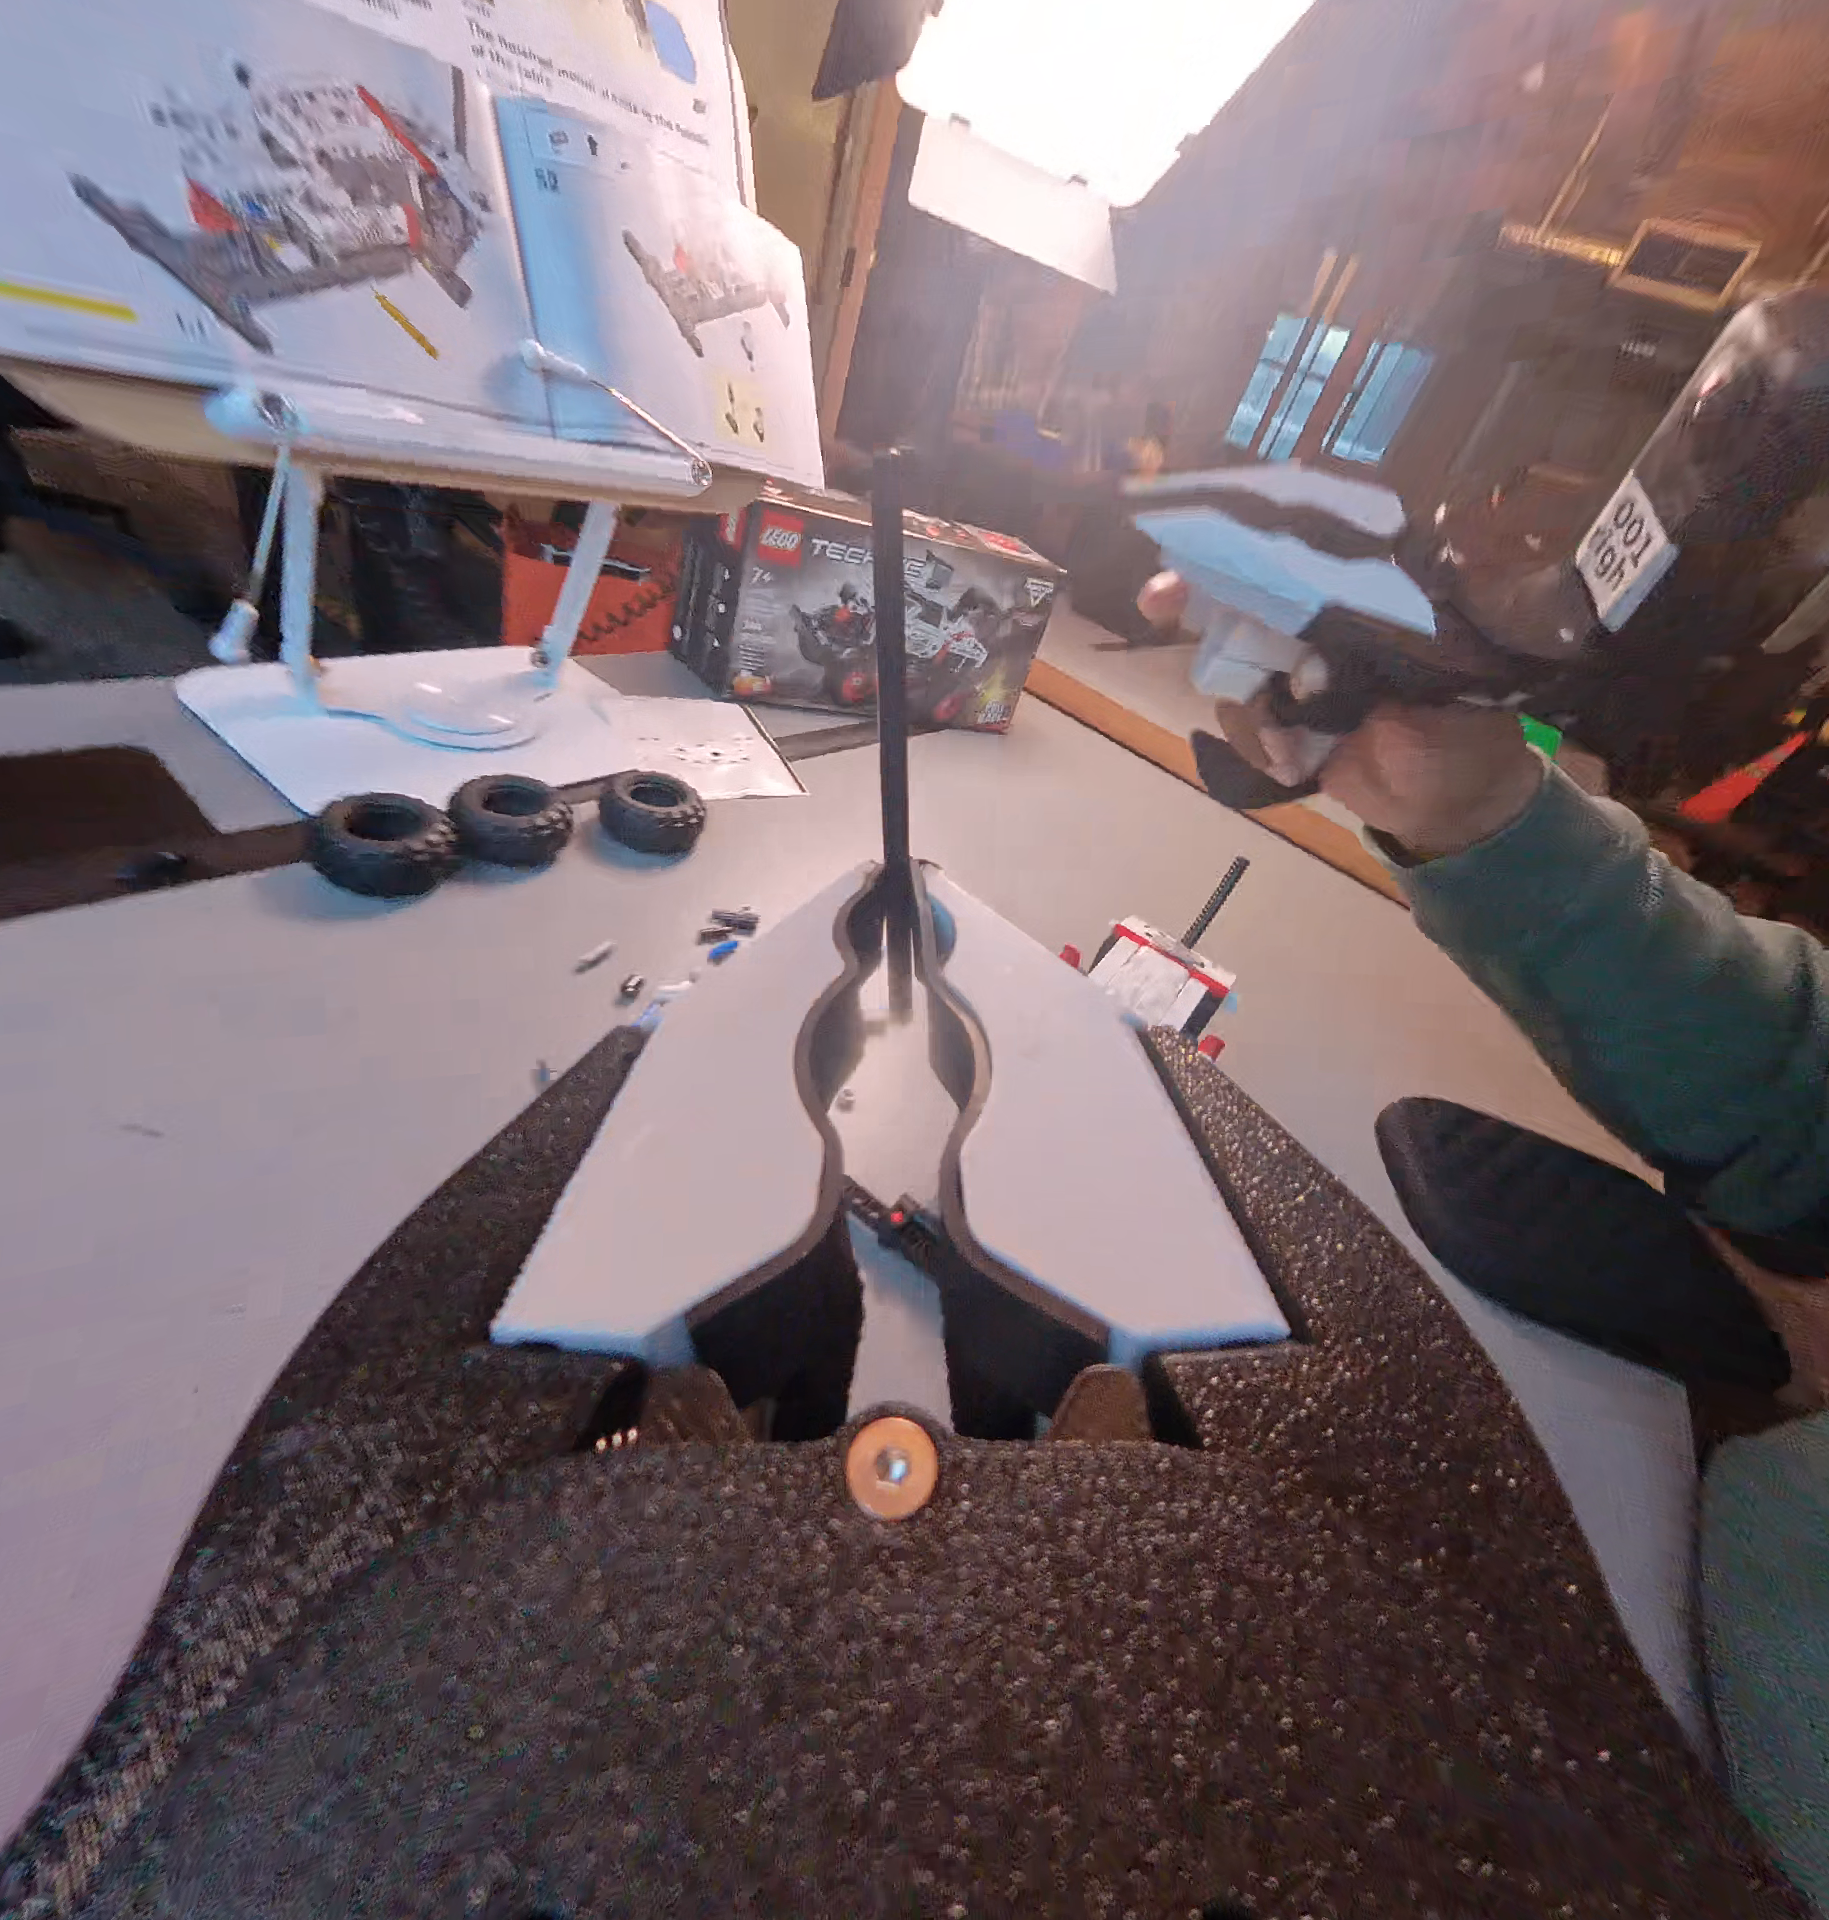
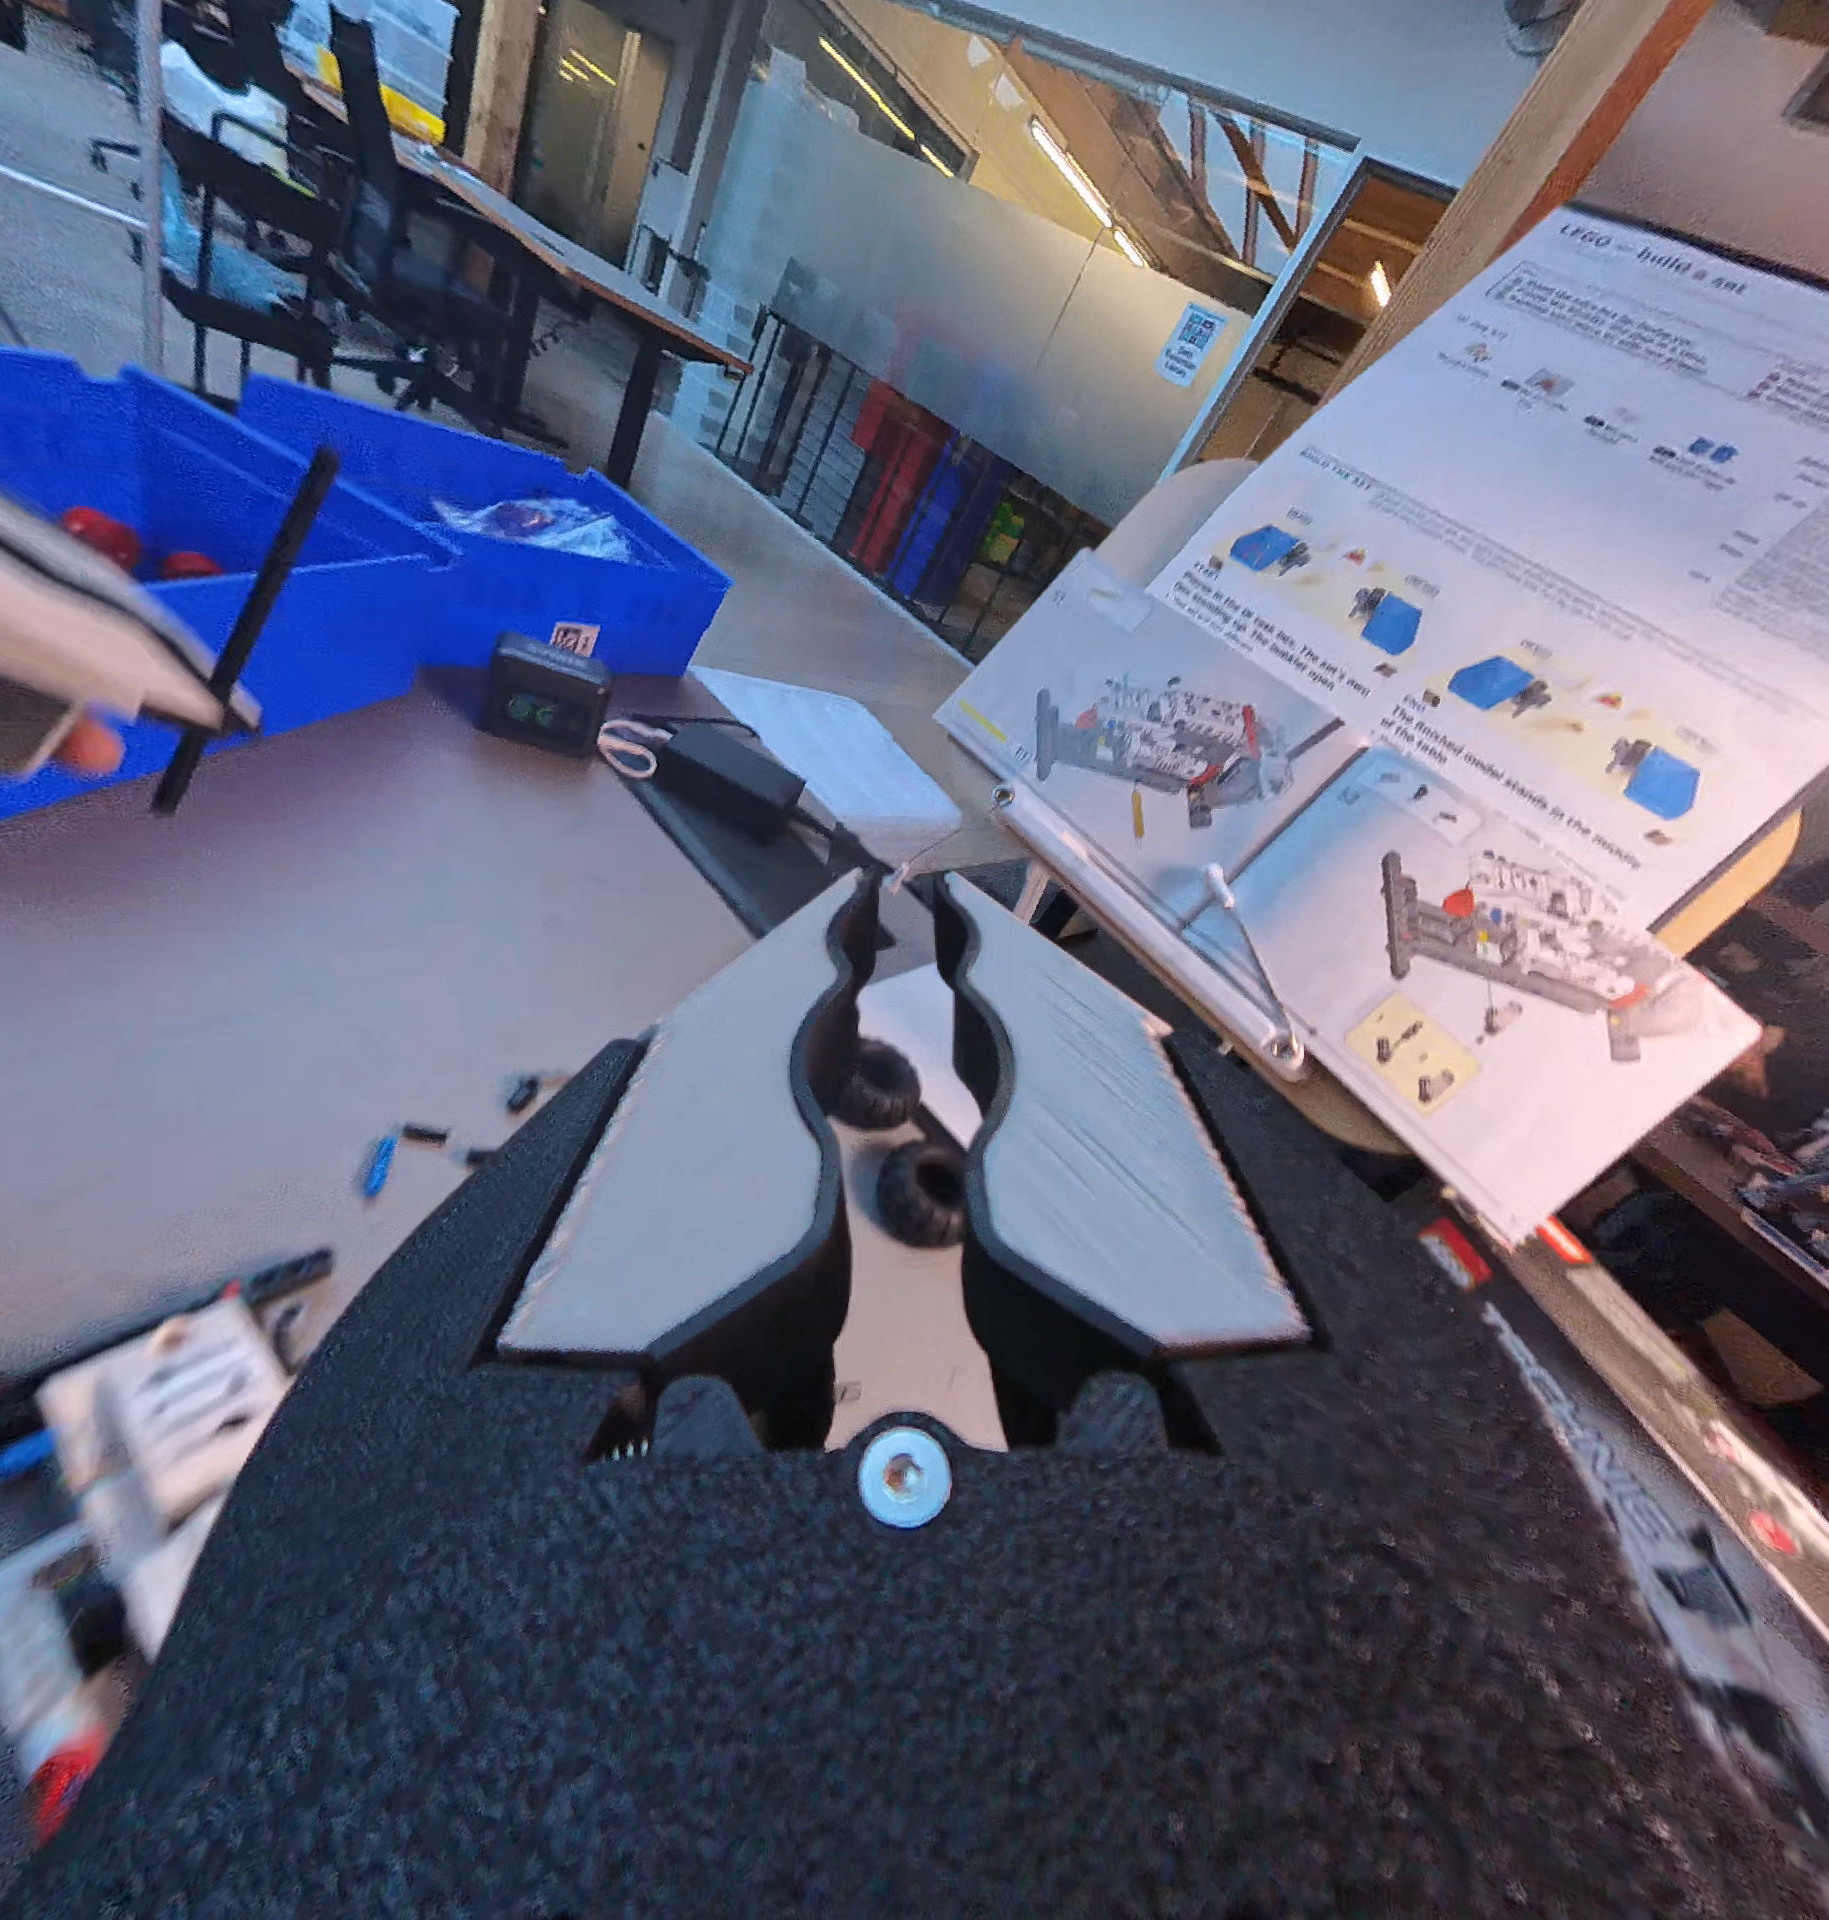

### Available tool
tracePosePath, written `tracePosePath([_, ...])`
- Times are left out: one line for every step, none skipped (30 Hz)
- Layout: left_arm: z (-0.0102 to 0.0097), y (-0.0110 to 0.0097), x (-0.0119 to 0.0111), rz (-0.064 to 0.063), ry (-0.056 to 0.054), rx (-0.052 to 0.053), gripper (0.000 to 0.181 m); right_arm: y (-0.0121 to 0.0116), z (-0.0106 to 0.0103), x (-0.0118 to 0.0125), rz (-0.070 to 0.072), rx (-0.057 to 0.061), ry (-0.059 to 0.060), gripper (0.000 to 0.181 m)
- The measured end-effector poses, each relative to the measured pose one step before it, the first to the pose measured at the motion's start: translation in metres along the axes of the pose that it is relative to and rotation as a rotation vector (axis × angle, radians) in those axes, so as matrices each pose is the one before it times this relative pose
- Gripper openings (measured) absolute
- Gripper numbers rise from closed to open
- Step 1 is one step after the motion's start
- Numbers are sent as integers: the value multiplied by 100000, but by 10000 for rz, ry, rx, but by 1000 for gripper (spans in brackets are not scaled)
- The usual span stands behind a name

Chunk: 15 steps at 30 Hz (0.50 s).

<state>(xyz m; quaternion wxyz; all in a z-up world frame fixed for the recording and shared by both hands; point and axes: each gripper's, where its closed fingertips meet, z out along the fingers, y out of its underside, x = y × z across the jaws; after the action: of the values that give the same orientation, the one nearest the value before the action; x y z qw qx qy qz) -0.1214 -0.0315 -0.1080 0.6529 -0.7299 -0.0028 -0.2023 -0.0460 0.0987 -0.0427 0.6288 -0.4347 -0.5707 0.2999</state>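
Note:
My left gripper is shut on a long thin black axle, held upright above the grey table. It also shows in the right wrist view, with the axle slanting through its tips. My right gripper is held in the air with its jaws a narrow gap apart and nothing between them. It shows at the upper right of the left wrist view, gripped by a hand in a green sleeve. A partly built white and red model lies on the table to the right of my left gripper.
Three black tyres and small loose pins lie ahead on the left. An instruction booklet on a white stand and a toy box stand behind them. Blue bins, a black power adapter and a small black device sit at the table's far side. The gap from one gripper's tips to the other's is roughly 15 cm.

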Motion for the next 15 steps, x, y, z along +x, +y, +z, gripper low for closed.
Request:
tracePosePath([1278, 1160, -204, -206, -50, 115, 4, -766, 2301, 807, 20, 33, 216, 10])
tracePosePath([996, 1317, -486, 89, -168, -73, 4, -483, 2430, 835, 140, -30, 209, 9])
tracePosePath([703, 1388, -528, 203, -189, -265, 4, -222, 2494, 828, 243, -77, 168, 9])
tracePosePath([415, 1059, -201, 318, -21, -110, 4, 21, 2482, 978, 174, -106, 267, 8])
tracePosePath([216, 873, 12, 479, 67, -2, 4, 173, 2422, 1049, 35, -72, 335, 3])
tracePosePath([135, 961, -152, 347, -100, -177, 4, 400, 2325, 883, 13, -89, 240, 0])
tracePosePath([52, 498, 91, 162, -16, -129, 4, 652, 2219, 710, 59, -169, 147, 0])
tracePosePath([-51, -220, 478, 199, 171, 90, 4, 774, 2031, 597, 66, -204, 100, 0])
tracePosePath([-132, -448, 321, 277, 37, 156, 4, 738, 1788, 550, 5, -153, 105, 0])
tracePosePath([-159, -410, 165, 246, -44, 165, 4, 611, 1538, 480, -22, -64, 124, 0])
tracePosePath([-124, -223, 128, 165, 6, 79, 4, 483, 1302, 335, -14, -24, 72, 0])
tracePosePath([-79, -71, 22, 102, -6, 19, 4, 421, 1138, 218, -48, -68, 40, 0])
tracePosePath([-35, 17, -16, 30, 20, -11, 4, 306, 968, 125, -53, -60, 20, 0])
tracePosePath([-32, 53, -90, -39, 17, -21, 4, 178, 816, 18, -43, -16, -23, 0])
tracePosePath([-32, 16, -125, -63, -1, 4, 4, 182, 701, 51, -56, -47, 7, 0])
